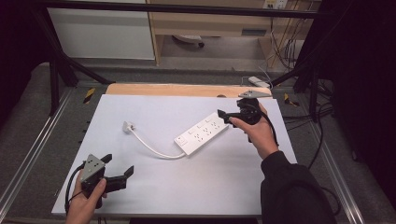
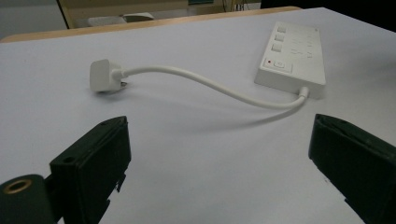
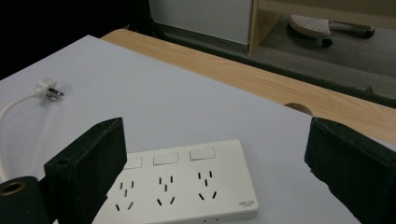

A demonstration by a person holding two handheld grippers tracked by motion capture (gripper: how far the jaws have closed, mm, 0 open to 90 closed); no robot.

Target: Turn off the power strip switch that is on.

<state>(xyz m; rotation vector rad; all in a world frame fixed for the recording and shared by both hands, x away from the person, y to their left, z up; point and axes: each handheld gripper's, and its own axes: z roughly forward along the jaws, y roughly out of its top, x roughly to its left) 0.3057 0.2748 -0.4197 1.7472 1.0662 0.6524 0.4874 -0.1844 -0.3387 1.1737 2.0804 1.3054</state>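
Note:
A white power strip [image 1: 201, 133] lies flat on the white table top [image 1: 224, 182], right of centre, sockets up. Its short white cable [image 1: 152, 149] curves left to the white plug [image 1: 127, 126], which lies loose on the table. My right gripper [image 1: 229, 110] is open just above and beyond the strip's far end; in the right gripper view, the strip [image 3: 187, 186] lies below the wide-apart jaws [image 3: 215, 126], untouched. My left gripper [image 1: 117, 164] is open near the front left corner, empty, facing the plug [image 2: 103, 74] and strip [image 2: 294, 56].
A bare wooden strip [image 1: 187, 89] runs along the table's far edge. Metal frame rails [image 1: 28, 158] flank both sides. Loose cables [image 1: 322, 116] hang off the right side, and a small white device [image 1: 259, 81] lies beyond the far right corner. A shelf unit [image 1: 210, 23] stands behind.

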